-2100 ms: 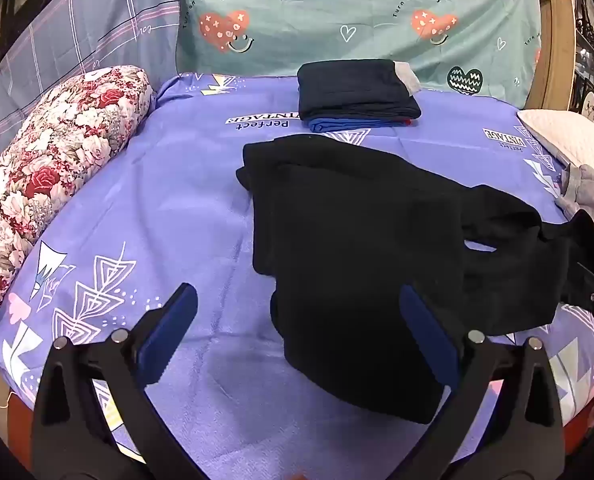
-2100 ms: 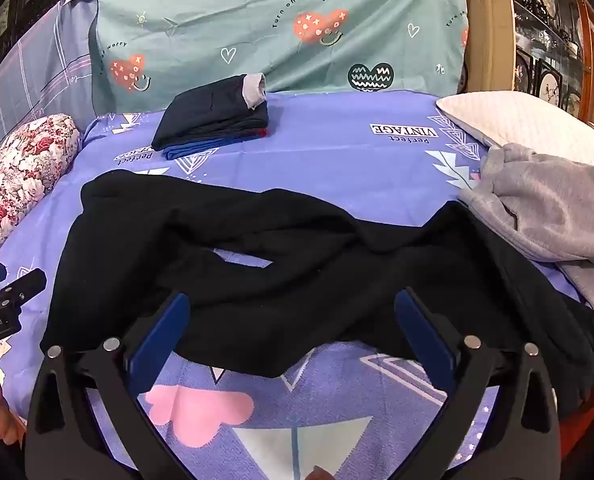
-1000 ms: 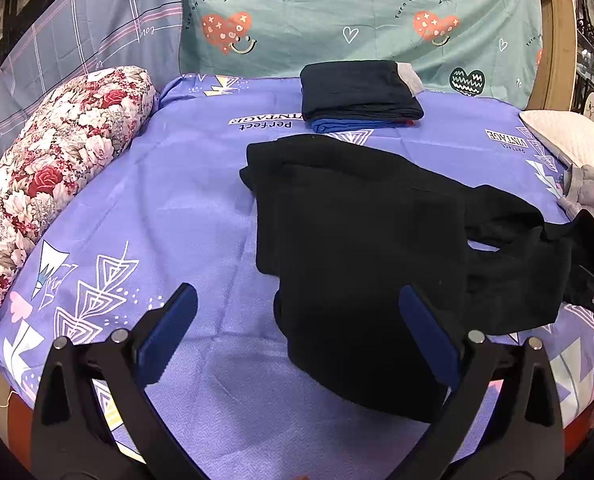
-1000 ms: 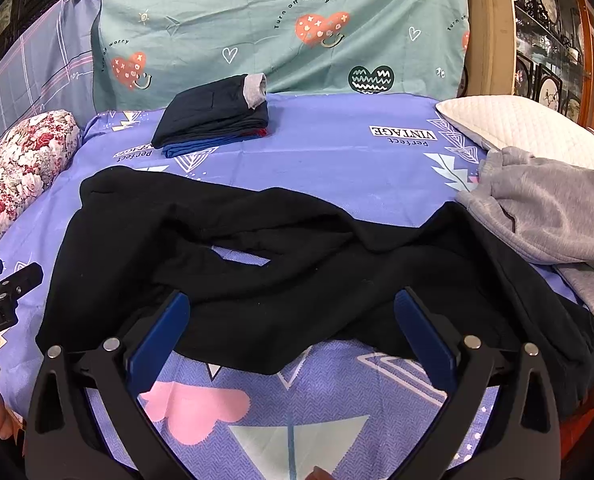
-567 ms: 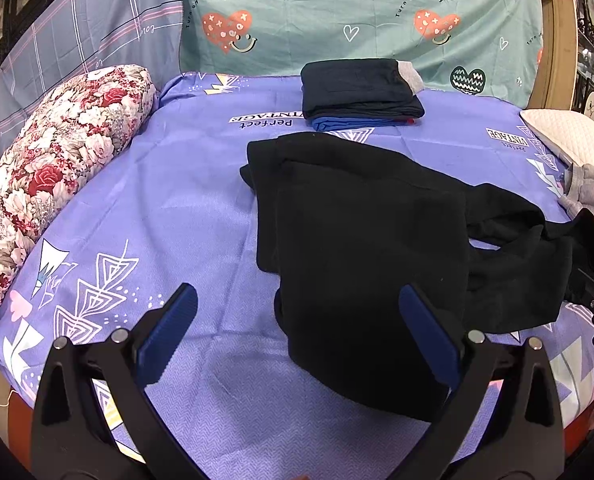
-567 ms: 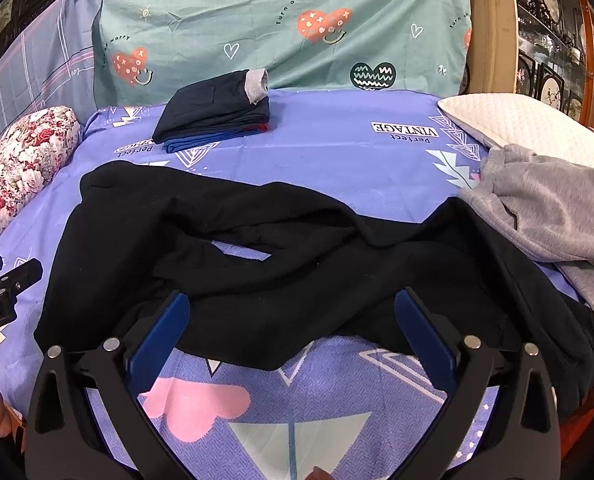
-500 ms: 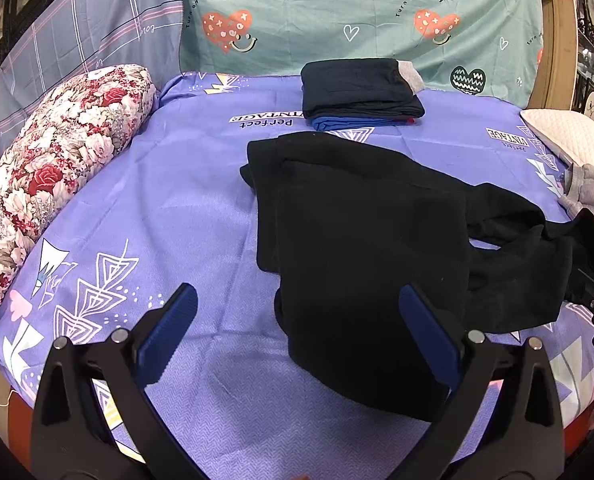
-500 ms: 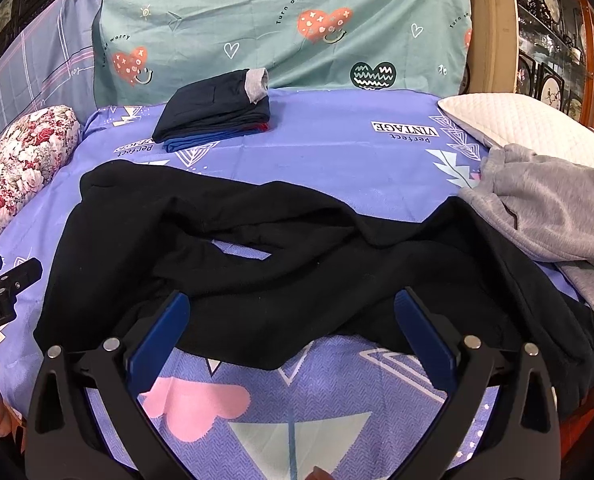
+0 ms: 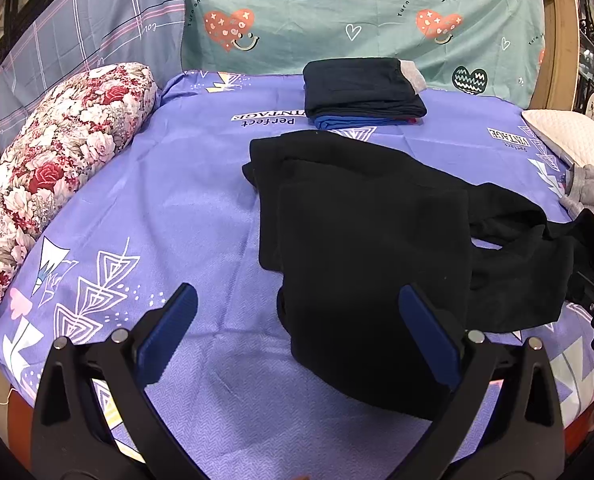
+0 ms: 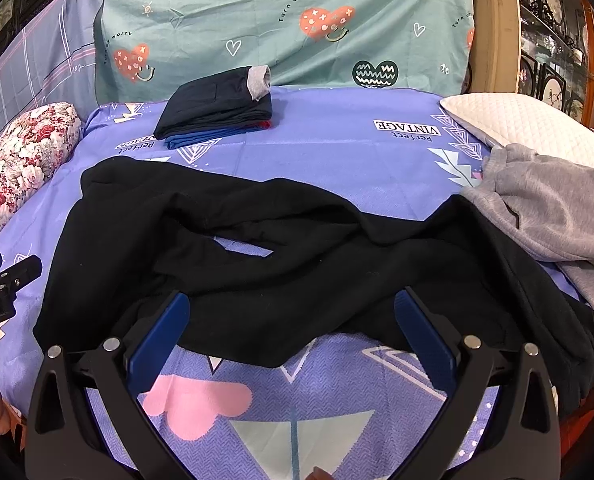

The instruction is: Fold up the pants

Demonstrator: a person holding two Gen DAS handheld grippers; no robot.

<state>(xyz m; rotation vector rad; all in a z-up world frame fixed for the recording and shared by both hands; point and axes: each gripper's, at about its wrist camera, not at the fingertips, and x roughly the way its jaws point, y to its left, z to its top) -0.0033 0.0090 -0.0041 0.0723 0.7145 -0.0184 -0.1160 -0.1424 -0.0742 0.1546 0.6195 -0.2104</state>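
- Pants (image 10: 257,248): black, spread rumpled across the near half of the bed (image 10: 337,152); one leg doubles back so a slit of sheet shows through the middle; their right end runs up against grey clothes (image 10: 545,208).
- Left gripper (image 9: 297,336): fingers spread wide, nothing between them, hovering over the near edge of the bed; the right finger (image 9: 429,340) sits above the pants' left end, the other above bare sheet.
- Right gripper (image 10: 289,336): fingers likewise apart and empty, poised just over the pants' near hem.
- Handling, as a judgement: soft, limp knit, light; it should drape and bunch, not hold a crease; likely to cling slightly to the sheet, not slide; nothing fragile.
- Where to grip: probably the two ends of the near hem, pinching both layers at once; a single-layer pinch could let the lower layer trail; the twisted leg wants straightening first.
- Containers: none visible; a folded stack (image 9: 361,92) lies at the far edge of the bed, well apart from the pants; a floral bolster (image 9: 53,160) lies at the left.
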